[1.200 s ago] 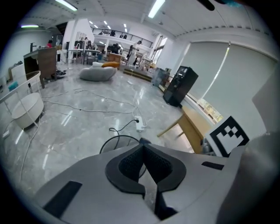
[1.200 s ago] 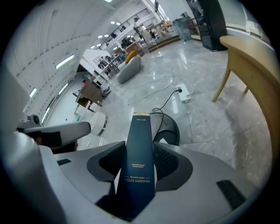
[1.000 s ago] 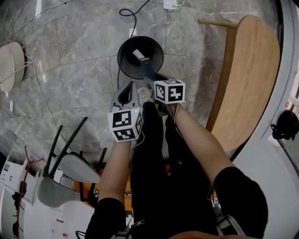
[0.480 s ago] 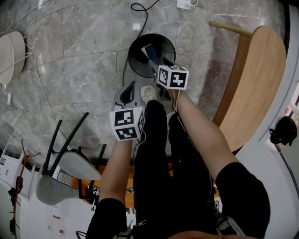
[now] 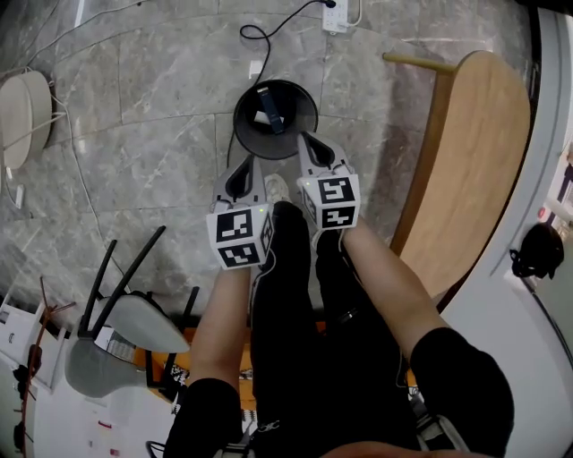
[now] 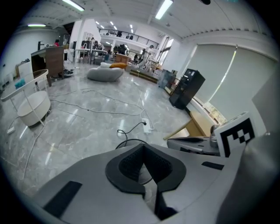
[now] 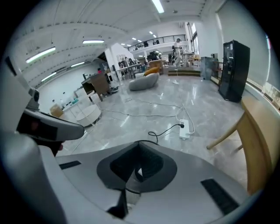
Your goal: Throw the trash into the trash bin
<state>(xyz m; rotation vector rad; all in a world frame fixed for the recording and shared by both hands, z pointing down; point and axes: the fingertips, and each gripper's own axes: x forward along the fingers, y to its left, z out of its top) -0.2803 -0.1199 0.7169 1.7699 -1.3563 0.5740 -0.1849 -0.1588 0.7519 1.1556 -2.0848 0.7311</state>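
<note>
The black round trash bin (image 5: 275, 118) stands on the grey marble floor just ahead of both grippers. A blue and white piece of trash (image 5: 268, 114) lies inside it. My right gripper (image 5: 305, 139) hangs at the bin's near right rim, jaws shut with nothing between them; in the right gripper view its fingertips (image 7: 139, 145) meet. My left gripper (image 5: 252, 162) sits a little nearer and to the left of the bin, shut and empty, with its fingertips (image 6: 142, 147) touching.
A round wooden table (image 5: 479, 152) stands at the right. A power strip (image 5: 336, 11) with a black cable (image 5: 255, 36) lies beyond the bin. A dark-legged chair (image 5: 125, 309) is at lower left, a white stool (image 5: 22, 112) at far left. The person's legs fill the bottom centre.
The right gripper reached over the bin with the blue and white trash, let it go, then drew back toward the person and shut. The trash now lies in the bin. The left gripper barely moved.
</note>
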